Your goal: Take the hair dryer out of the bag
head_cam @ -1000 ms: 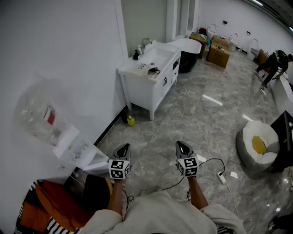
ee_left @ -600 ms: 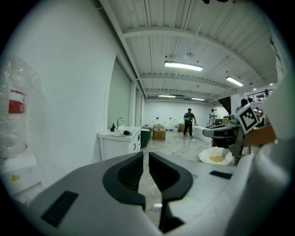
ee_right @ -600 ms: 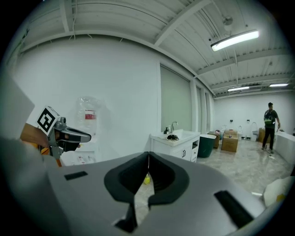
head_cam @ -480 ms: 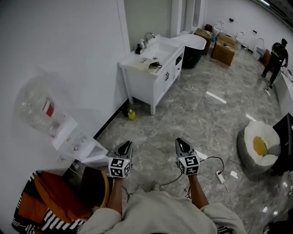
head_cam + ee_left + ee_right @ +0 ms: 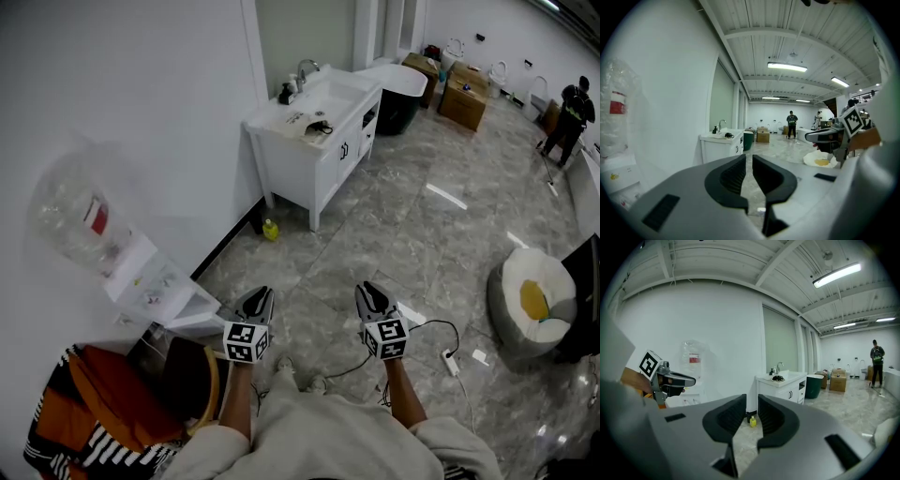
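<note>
The left gripper point(image 5: 254, 300) and right gripper point(image 5: 371, 294) are opening, with nothing between them. The clear crinkly plastic bag point(image 5: 70, 220) on the white wall point(image 5: 141, 94) could tear if grabbed roughly.

Both grippers' jaws are opening: left gripper point(image 5: 260, 298) shows a thin gap, right gripper point(image 5: 368, 292) a bit wider, nothing btwn either pair. Both looked shut a sec ago. Person point(image 5: 570, 110) at far right was bent over, now stands upright. Head view has shifted: white vanity point(image 5: 323, 169) & yellow bottle point(image 5: 270, 229) sit higher in frame.
</note>
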